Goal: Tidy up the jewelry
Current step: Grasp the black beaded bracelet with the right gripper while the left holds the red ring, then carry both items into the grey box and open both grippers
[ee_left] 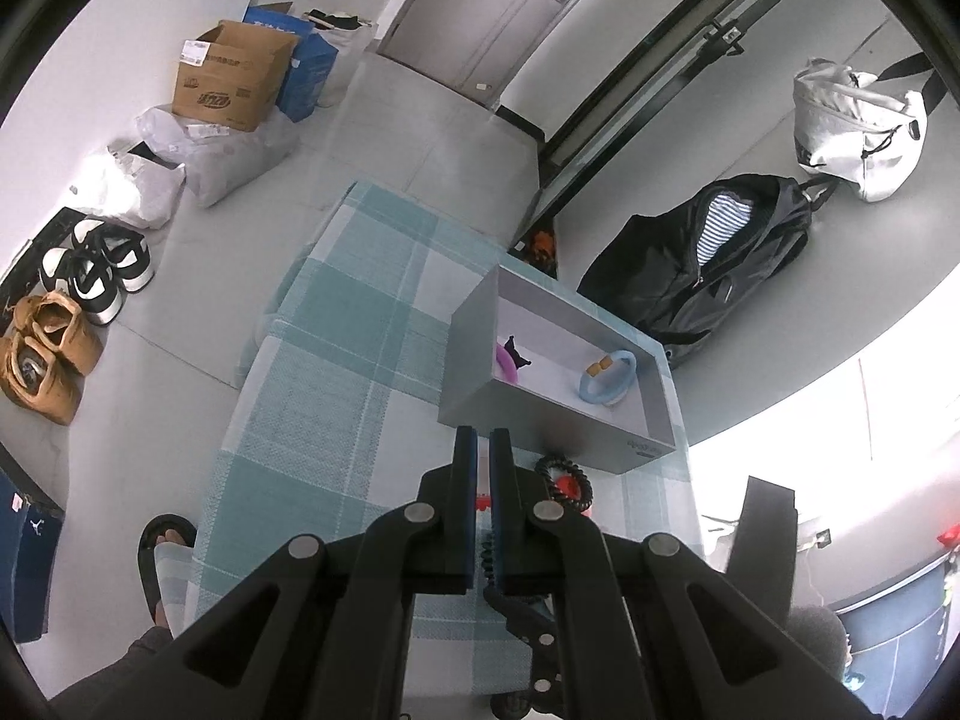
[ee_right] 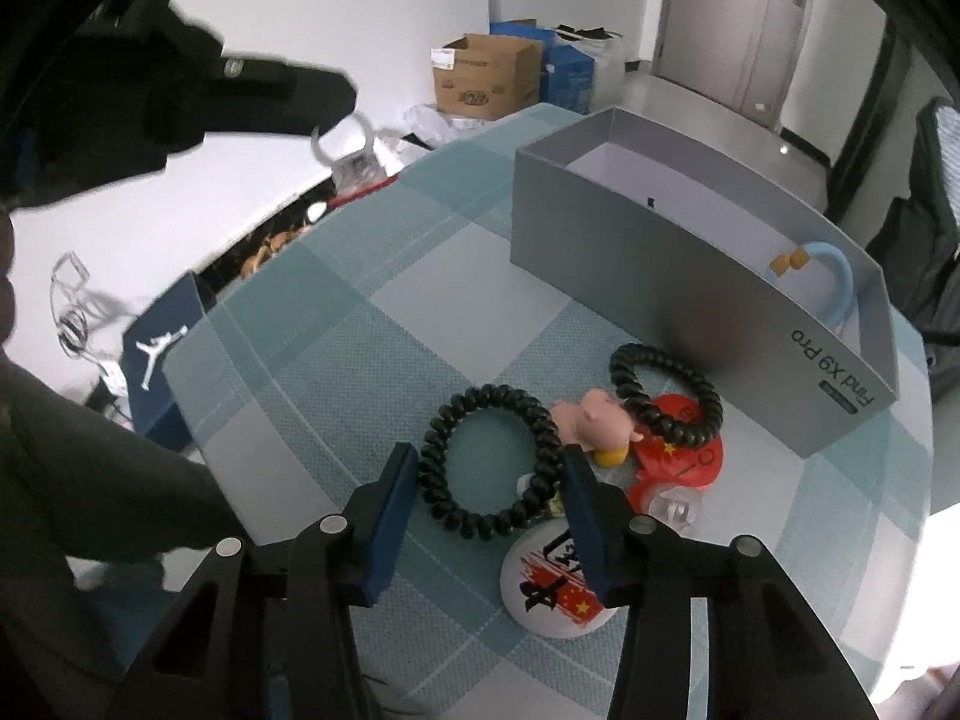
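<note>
In the right wrist view a black spiral hair tie [ee_right: 492, 462] lies flat on the teal checked cloth [ee_right: 360, 324]. My right gripper [ee_right: 489, 462] is open around it, with one blue pad close to each side. A second black spiral tie [ee_right: 666, 396] [ee_left: 567, 480] rests on a pink pig charm [ee_right: 594, 423] and a red badge [ee_right: 690, 462]. A white round badge [ee_right: 552, 588] lies under the right finger. Behind them, the grey box [ee_right: 690, 276] [ee_left: 480, 384] holds a blue ring with yellow beads [ee_right: 840, 282] [ee_left: 606, 381] and a purple band with a black figure [ee_left: 510, 360]. My left gripper [ee_left: 483, 438] is shut on nothing, just before the box.
A dark blurred shape [ee_right: 240, 90] reaches in at the upper left of the right wrist view. On the floor beside the table stand a cardboard box [ee_left: 231, 75], bags and shoes [ee_left: 96, 276]. A foot in a slipper [ee_left: 165, 546] is at the table's near corner. A black jacket [ee_left: 708, 264] hangs behind the box.
</note>
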A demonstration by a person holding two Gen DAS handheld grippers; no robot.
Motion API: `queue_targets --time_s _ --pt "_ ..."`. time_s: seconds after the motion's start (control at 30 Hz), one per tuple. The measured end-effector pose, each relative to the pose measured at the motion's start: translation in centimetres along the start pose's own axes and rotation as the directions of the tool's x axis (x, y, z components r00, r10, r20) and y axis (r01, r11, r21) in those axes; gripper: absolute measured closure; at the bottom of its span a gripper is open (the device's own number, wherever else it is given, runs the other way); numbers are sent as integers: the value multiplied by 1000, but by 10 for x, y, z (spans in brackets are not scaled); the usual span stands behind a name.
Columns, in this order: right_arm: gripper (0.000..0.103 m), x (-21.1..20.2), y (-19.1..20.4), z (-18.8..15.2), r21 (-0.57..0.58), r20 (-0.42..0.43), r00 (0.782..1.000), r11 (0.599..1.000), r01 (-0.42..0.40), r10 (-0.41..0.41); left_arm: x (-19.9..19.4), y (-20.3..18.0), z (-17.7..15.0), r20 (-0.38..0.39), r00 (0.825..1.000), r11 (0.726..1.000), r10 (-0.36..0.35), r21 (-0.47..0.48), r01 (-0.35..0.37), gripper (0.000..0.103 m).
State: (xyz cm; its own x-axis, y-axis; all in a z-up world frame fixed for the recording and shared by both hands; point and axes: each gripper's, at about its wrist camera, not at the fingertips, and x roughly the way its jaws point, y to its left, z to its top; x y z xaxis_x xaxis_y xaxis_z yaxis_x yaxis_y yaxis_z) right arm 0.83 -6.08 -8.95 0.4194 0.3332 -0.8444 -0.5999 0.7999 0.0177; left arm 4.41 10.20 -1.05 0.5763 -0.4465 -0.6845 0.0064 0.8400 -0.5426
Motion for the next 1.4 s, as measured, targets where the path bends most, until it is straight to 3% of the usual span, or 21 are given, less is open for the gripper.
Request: queue_targets --time_s 0.47,0.9,1.4 --pt "56 -32 -27 11 121 121 983 980 -156 141 1 -4 4 9 1000 1000 -12 -10 12 103" --pt "56 -76 -81 39 253 279 951 945 -206 133 19 -37 18 24 1000 998 13 68 -14 103" --pt "56 -62 -135 62 382 282 947 887 -258 153 56 -69 43 -9 998 986 66 155 -64 103"
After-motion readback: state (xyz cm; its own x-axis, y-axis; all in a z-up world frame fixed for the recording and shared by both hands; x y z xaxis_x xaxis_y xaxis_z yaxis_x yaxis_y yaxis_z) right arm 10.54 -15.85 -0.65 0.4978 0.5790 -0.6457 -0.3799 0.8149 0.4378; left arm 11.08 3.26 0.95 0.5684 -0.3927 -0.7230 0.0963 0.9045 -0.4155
